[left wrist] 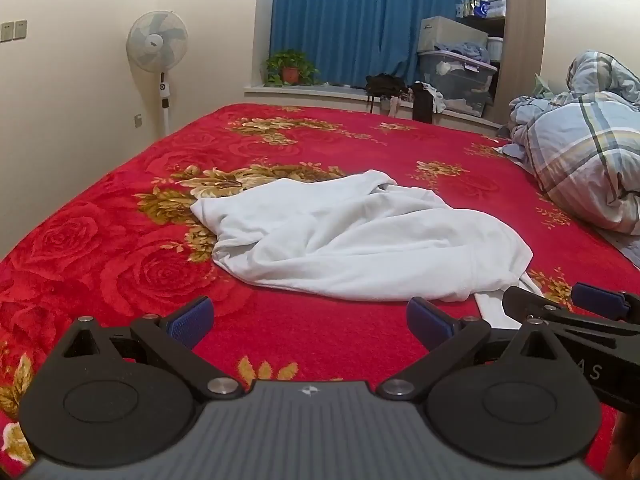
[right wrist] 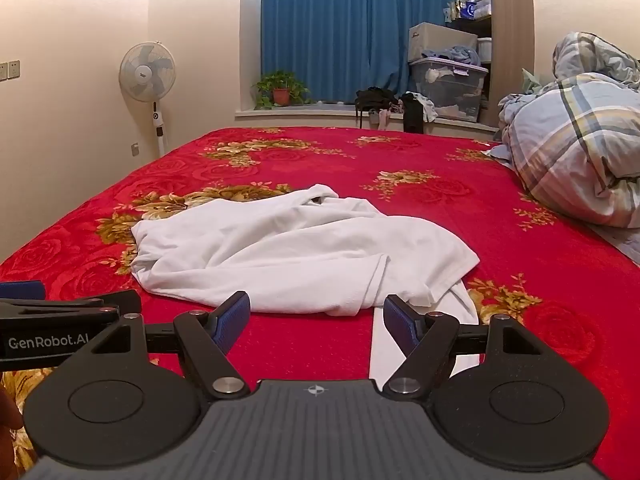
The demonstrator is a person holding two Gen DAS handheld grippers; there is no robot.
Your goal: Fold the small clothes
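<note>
Evidently nothing is folded yet: the white garment (left wrist: 360, 240) lies crumpled on the red bed (left wrist: 120, 240), while the left gripper (left wrist: 310, 322) and right gripper (right wrist: 316, 318) hover with jaws released, empty.

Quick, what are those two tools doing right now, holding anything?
Left tool: open, holding nothing.
Right tool: open, holding nothing; the white garment lies just ahead.

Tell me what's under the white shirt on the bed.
The white shirt lies crumpled on the red flowered blanket. Whatever else may sit beneath its folds is covered and cannot be seen.
</note>
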